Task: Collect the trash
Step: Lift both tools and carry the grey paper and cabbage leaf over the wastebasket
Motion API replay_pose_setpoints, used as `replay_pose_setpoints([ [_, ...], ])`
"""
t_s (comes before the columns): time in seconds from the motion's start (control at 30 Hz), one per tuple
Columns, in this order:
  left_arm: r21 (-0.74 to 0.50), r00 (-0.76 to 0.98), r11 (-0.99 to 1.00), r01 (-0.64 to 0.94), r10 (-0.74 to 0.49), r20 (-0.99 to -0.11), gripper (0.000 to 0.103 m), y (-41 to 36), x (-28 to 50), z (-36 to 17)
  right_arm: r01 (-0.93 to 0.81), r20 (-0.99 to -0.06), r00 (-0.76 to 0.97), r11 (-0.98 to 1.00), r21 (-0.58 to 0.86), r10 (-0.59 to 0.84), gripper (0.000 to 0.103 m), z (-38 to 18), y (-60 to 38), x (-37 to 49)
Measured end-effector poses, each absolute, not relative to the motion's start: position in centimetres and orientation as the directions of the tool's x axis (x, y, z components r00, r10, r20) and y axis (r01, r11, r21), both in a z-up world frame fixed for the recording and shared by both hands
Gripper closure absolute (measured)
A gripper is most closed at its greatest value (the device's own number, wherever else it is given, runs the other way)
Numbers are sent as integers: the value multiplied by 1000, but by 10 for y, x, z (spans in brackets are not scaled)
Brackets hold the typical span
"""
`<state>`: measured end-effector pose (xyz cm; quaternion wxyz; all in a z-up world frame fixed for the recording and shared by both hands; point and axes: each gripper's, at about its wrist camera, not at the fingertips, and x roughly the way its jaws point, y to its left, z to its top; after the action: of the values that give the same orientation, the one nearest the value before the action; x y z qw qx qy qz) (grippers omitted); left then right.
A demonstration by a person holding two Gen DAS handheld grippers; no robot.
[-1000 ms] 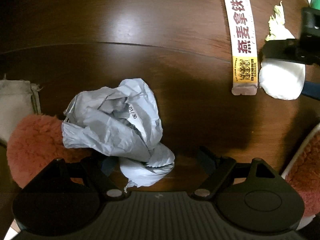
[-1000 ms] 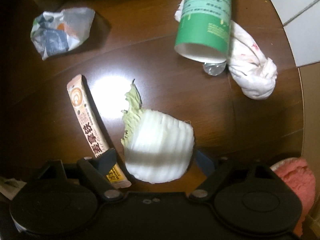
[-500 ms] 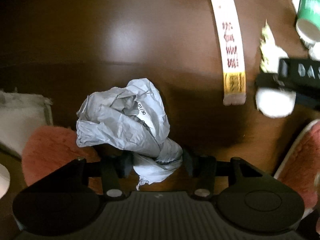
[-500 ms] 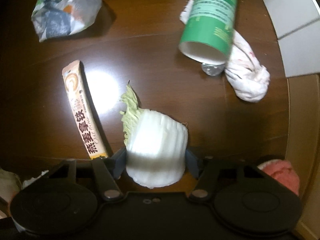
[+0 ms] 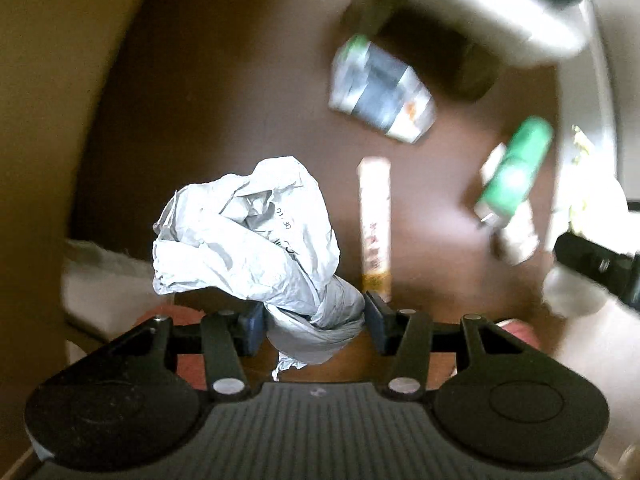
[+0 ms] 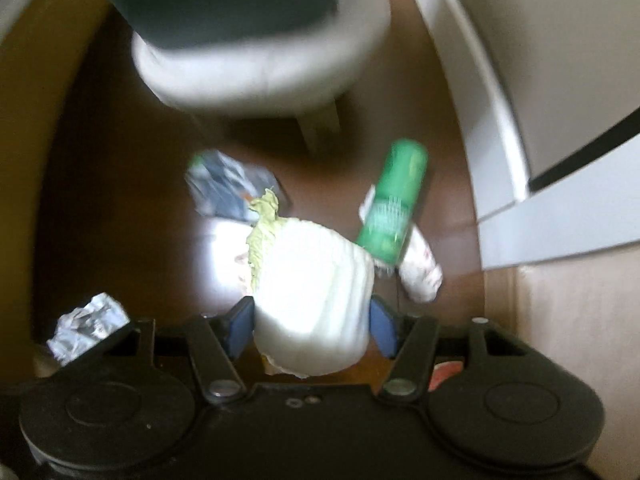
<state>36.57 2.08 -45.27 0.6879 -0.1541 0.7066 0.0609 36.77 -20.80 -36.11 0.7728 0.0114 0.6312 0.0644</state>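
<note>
Much is blurred in both views, so I cannot read the print on the long sachet (image 5: 375, 224) ahead of my left tool (image 5: 314, 318). This tool is half closed and pinches the lower end of the crumpled grey paper (image 5: 248, 232). My right tool (image 6: 312, 322) is also half closed, its blue pads pressing the cabbage piece (image 6: 316, 300) from both sides. Beyond it lie a green tube (image 6: 394, 204) and a foil wrapper (image 6: 224, 188), both smeared. Compared with one second ago, both tools have closed on their trash, and the dark bench (image 5: 240, 100) now looks farther below.
</note>
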Motion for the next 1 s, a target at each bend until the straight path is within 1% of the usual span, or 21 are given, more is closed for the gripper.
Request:
replay_pose_setpoints([
  [0.17,-175,156,942,-285,-135,-979,54,31,377,-366,-120,-932,323,984,135,167,43,-276,-214,358],
  [0.3,-214,264,937,-275,-140,-954,54,24,380,-298,-139,-897,400,980,145,189,43,-225,-223,351],
  [0.43,-244,383,944,-223,-146,-912,54,14,390,-231,-163,-852,479,975,149,211,43,-177,-233,350],
  [0.67,-231,558,968,-104,-135,-818,54,0,424,-126,-218,-757,617,971,100,217,43,-100,-240,370],
  [0.8,-238,626,969,-61,-148,-765,54,-5,450,-89,-228,-713,668,971,76,213,43,-73,-241,393],
  [0.9,-233,661,972,-24,-159,-733,54,-16,474,-78,-254,-694,694,967,18,195,43,-62,-234,417],
  [1.0,-234,671,972,14,-183,-719,54,-17,502,-68,-288,-679,708,957,-29,193,43,-62,-226,438],
])
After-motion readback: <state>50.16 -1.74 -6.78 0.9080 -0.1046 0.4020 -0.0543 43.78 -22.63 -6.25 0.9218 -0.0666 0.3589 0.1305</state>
